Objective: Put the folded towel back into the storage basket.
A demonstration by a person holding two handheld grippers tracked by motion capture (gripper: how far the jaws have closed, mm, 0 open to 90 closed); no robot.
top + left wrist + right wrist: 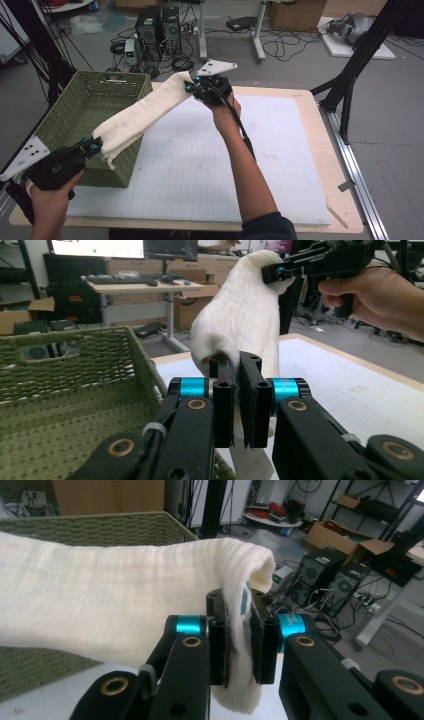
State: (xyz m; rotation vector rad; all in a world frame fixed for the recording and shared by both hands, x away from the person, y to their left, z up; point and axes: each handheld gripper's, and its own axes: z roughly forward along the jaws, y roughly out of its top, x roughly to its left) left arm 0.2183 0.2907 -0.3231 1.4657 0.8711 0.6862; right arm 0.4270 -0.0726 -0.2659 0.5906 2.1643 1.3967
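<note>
A cream folded cloth [142, 112] hangs stretched in the air between my two grippers, above the right rim of the green woven basket [80, 117]. My left gripper [95, 145] is shut on the cloth's near end at lower left. My right gripper [192, 87] is shut on the far end, higher, above the table's back edge. In the left gripper view the cloth [240, 320] rises from my closed jaws [239, 390] toward the other gripper. In the right gripper view the cloth [115, 605] drapes over and between the jaws [240, 640].
The basket stands on the left of the white gridded mat [220, 160] that covers the wooden table [320, 130]. Behind the table lie computer towers [157, 27], cables and boxes on the floor. A black frame leg [350, 75] stands at the right.
</note>
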